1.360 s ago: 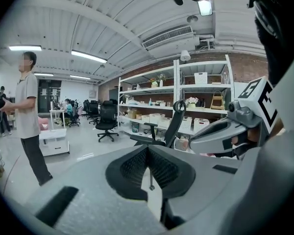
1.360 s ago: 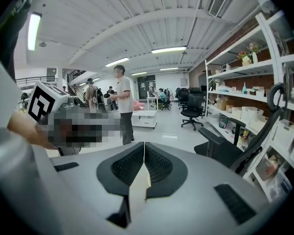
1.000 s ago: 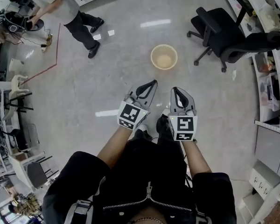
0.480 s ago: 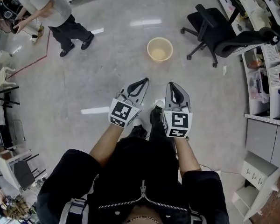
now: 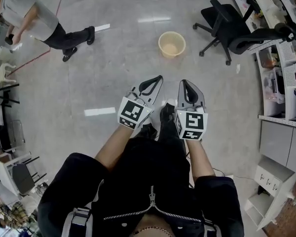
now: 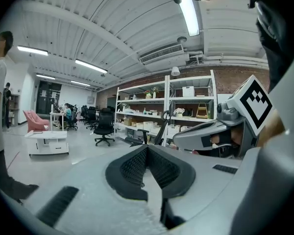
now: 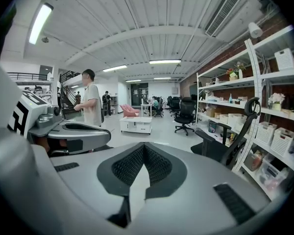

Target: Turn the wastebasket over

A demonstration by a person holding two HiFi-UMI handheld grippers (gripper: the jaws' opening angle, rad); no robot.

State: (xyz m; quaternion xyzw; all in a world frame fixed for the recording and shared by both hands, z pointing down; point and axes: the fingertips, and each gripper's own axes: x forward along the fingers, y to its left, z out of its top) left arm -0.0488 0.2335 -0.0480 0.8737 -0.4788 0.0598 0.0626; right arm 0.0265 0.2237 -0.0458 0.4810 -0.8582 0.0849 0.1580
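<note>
wastebasket (image 5: pixel 171 44), pale yellow and round, stands upright on the grey floor (image 5: pixel 113 68) with its open mouth up. it sits near the top middle of the head view, well ahead of both grippers. it is close to the left of a black chair (image 5: pixel 237 31) and does not touch it. nothing touches its rim.

left gripper (image 5: pixel 160 78) is clenched on nothing: in the left gripper view its ribbed pads (image 6: pixel 134 166) meet at the tip, with only the room beyond them. right gripper (image 5: pixel 183 82) is clenched and empty too, and its pads (image 7: pixel 129 166) come together the same way in the right gripper view. the two are held side by side in front of the holder's body, near each other but apart. both point roughly level toward the wastebasket's end of the room, and each one's marker cube (image 5: pixel 133 112) faces the head camera. each gripper shows at the edge of the other's view.

a person (image 5: pixel 32 16) in a grey shirt and dark trousers bends forward at the top left of the head view, well apart from the wastebasket. shelves (image 5: pixel 286 58) with bins and boxes run along the right side. a low white table (image 7: pixel 135 124) stands farther back in the room.
</note>
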